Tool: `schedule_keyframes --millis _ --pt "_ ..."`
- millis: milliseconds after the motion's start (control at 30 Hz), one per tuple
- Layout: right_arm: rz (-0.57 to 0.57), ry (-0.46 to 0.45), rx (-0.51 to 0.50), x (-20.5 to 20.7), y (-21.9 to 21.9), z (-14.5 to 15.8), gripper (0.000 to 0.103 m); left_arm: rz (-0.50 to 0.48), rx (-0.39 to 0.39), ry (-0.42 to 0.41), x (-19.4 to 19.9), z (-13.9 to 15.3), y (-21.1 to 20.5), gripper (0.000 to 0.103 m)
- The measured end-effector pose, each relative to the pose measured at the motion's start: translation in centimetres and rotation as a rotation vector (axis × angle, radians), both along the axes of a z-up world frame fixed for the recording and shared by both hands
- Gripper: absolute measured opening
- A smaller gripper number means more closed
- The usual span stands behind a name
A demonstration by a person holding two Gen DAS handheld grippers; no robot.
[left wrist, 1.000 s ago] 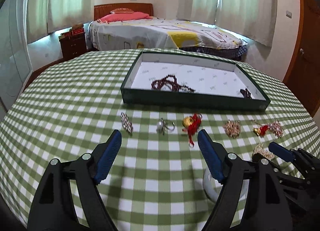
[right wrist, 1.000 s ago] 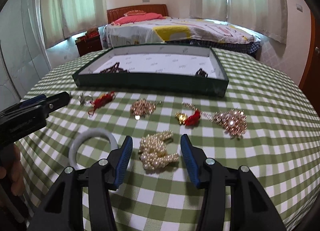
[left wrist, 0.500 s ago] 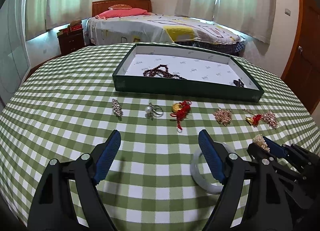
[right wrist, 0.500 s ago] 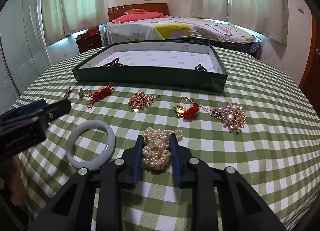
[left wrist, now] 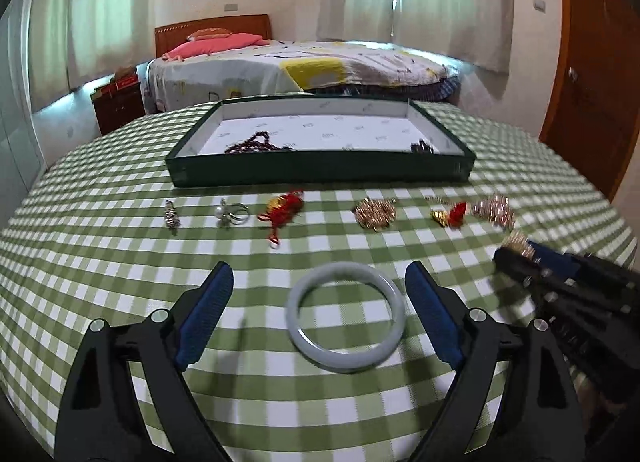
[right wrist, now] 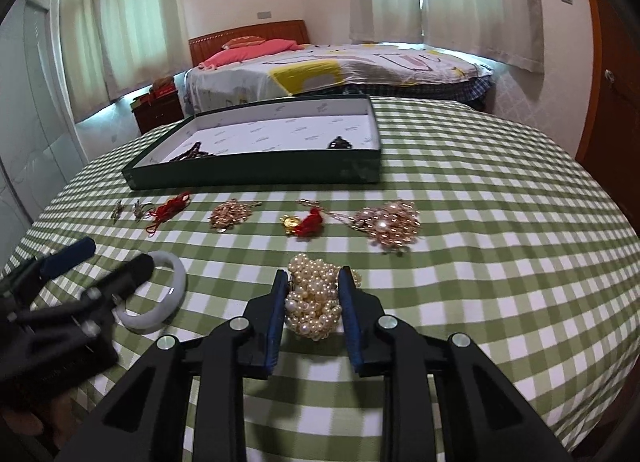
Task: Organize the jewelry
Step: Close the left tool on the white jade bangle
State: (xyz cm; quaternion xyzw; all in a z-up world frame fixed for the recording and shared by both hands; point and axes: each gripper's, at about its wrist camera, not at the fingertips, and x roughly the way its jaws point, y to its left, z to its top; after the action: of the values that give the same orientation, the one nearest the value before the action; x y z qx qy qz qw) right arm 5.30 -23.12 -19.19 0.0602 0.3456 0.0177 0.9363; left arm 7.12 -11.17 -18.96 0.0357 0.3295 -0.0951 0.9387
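While your left hand-held gripper [left wrist: 318,298] is opening its jaws wide, the pale jade-like bangle [left wrist: 346,316] is lying flat on the desk [left wrist: 120,262] between the two blue pads, with neither pad touching it. It is a smooth, glossy, thick round ring, whitish-green against the green-and-white checked cloth.

Your right hand-held gripper [right wrist: 314,294] is clamping a heap of pearl beads [right wrist: 316,302], its blue pads pressing on both sides of the bundle. The beads are small, round and cream-coloured, bunched into a knobbly cluster that is resting on the cloth.

Beyond both grippers a row of pieces is lying across the desk: a small silvery clip [left wrist: 171,213], a silver ring with a pearl [left wrist: 232,213], a red knotted cord with a gold charm [left wrist: 282,211], a tangled gold chain piece [left wrist: 374,213], another gold-and-red charm [left wrist: 450,215] and a sparkly rose-gold cluster [right wrist: 394,223].

Behind them, the shallow dark green box [left wrist: 320,171] with a white lining is holding a dark beaded strand [left wrist: 256,143] at its left and a small dark piece [left wrist: 422,147] at its right.
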Motion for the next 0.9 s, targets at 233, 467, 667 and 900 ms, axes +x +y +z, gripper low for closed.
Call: schedule_keyframes --millis 233,467,667,900 --pt "-0.006 -0.006 0.019 0.0 -0.4 0.0 0.027 -0.003 0.037 0.030 0.6 -1.4 -1.0 0.087" --pt "-0.007 0.000 0.023 0.1 -0.5 -0.2 0.027 0.001 -0.016 0.087 1.4 -2.3 -0.3 0.089" --pt "-0.006 0.005 0.022 0.2 -0.4 -0.3 0.027 -0.034 -0.008 0.075 1.1 -2.0 -0.4 0.069" --pt "-0.002 0.011 0.019 0.3 -0.1 -0.4 0.027 -0.050 -0.017 0.081 1.1 -1.9 -0.1 0.069"
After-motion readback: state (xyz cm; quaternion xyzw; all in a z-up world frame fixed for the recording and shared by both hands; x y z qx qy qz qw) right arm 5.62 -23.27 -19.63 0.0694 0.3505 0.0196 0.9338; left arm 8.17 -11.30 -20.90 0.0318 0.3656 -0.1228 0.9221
